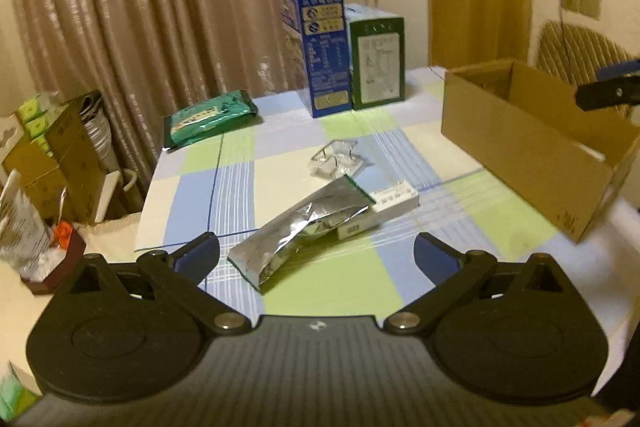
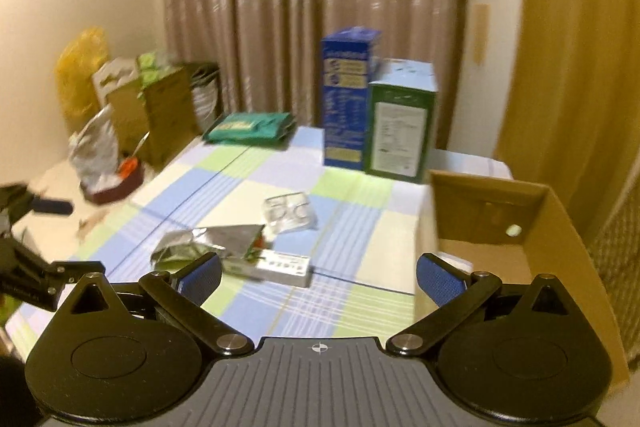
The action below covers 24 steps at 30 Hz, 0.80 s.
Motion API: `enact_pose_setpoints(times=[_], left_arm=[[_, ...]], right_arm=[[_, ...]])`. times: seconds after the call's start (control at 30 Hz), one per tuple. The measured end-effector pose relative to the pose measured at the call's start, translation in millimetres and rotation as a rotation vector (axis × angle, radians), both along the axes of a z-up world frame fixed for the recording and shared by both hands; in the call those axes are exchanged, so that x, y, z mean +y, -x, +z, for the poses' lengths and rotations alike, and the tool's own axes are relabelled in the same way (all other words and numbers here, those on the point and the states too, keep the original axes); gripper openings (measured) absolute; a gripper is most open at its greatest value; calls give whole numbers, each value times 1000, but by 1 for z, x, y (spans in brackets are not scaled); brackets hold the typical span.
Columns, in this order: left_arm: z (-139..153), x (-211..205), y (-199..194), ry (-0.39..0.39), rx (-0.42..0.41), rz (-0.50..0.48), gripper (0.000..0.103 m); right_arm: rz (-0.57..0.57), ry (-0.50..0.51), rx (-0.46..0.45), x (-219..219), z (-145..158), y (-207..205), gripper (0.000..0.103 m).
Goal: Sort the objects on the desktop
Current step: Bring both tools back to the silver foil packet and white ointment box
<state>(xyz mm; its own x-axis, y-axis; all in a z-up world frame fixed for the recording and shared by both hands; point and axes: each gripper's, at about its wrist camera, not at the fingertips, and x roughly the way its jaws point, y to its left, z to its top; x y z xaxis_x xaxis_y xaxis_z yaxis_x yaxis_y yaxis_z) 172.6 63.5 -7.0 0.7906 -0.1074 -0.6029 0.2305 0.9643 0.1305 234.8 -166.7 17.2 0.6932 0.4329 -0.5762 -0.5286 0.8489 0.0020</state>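
Note:
A crumpled silver foil pouch [image 1: 304, 227] lies on the checked tablecloth [image 1: 240, 183], partly over a flat white box [image 1: 384, 207]. A clear plastic blister [image 1: 338, 159] lies just behind them. My left gripper [image 1: 316, 255] is open and empty, just short of the pouch. My right gripper [image 2: 318, 275] is open and empty, with the pouch [image 2: 208, 243], white box [image 2: 276, 265] and blister [image 2: 290, 213] ahead of its left finger. An open cardboard box [image 1: 532, 155] stands at the right; it also shows in the right wrist view [image 2: 520, 227].
A tall blue carton [image 1: 320, 51] and a green carton [image 1: 378, 61] stand at the table's back. A green packet [image 1: 210, 117] lies at the back left. Cardboard boxes and bags [image 1: 52, 155] crowd the floor left of the table. A chair [image 1: 576, 51] stands behind the cardboard box.

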Motion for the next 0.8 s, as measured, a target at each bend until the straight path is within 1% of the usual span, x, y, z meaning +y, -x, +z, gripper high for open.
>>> enact_pose_setpoints(times=[0.1, 0.2, 0.33, 0.4, 0.47, 0.57, 0.7, 0.8], left_arm=[[-5, 6, -9, -18, 22, -85, 101], [-12, 5, -19, -71, 46, -194, 101], [-22, 3, -39, -138, 70, -320, 101], [-27, 4, -51, -186, 82, -374, 101], [-34, 7, -68, -214, 107, -413, 101], [-45, 16, -96, -215, 160, -439, 101], [-62, 27, -128, -230, 212, -475, 101], [-72, 32, -147, -225, 255, -511, 101]], right_arm=[[79, 73, -2, 21, -12, -9, 101], [205, 159, -14, 41, -24, -17, 101], [404, 313, -61, 68, -43, -28, 101], [472, 401, -83, 80, -55, -35, 101], [522, 456, -93, 90, -65, -46, 101], [578, 491, -65, 103, -81, -66, 101], [653, 532, 15, 119, -109, -96, 101], [693, 581, 59, 131, -129, -115, 101]])
